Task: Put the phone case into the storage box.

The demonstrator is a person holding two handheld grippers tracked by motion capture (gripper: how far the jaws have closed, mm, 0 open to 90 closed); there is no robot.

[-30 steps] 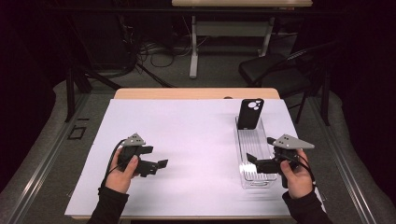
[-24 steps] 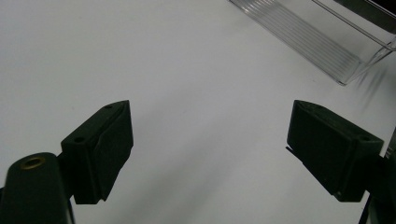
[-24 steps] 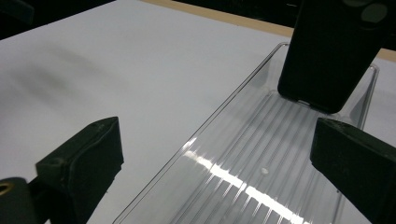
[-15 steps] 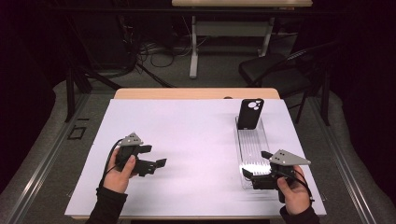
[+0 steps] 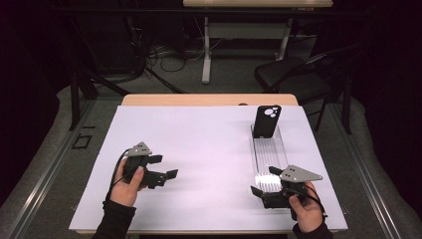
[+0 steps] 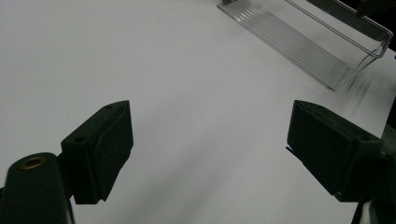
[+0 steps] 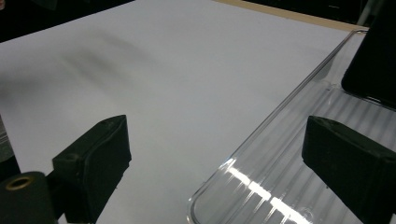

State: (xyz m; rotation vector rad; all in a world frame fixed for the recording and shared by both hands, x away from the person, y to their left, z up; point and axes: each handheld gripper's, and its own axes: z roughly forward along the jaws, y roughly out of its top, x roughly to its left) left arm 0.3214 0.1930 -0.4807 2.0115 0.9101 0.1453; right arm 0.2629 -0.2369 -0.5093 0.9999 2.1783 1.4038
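A clear ribbed plastic tray [image 5: 268, 149] lies lengthwise on the right of the white-covered table [image 5: 209, 139]. A black phone [image 5: 266, 121] stands upright at its far end. My right gripper [image 5: 263, 180] is at the tray's near end, and its jaws have just been closing a little. In the right gripper view the tray's near corner rim [image 7: 261, 140] runs between the jaws of the right gripper [image 7: 217, 140], one over the tray, one over the table, neither pressing; the phone [image 7: 373, 60] stands beyond. My left gripper [image 5: 164, 167] rests open at the left with nothing in it [image 6: 210, 149], and the tray [image 6: 303, 42] lies far off.
Bare wood [image 5: 209, 99] shows along the table's far edge past the white sheet. On the floor beyond stand a black chair [image 5: 288, 74] at the right and another table's legs [image 5: 206, 50] with cables.
My right hand has drawn back toward the table's near edge and sunk lower, from beside the tray's near part to its near end. The left hand has kept still.
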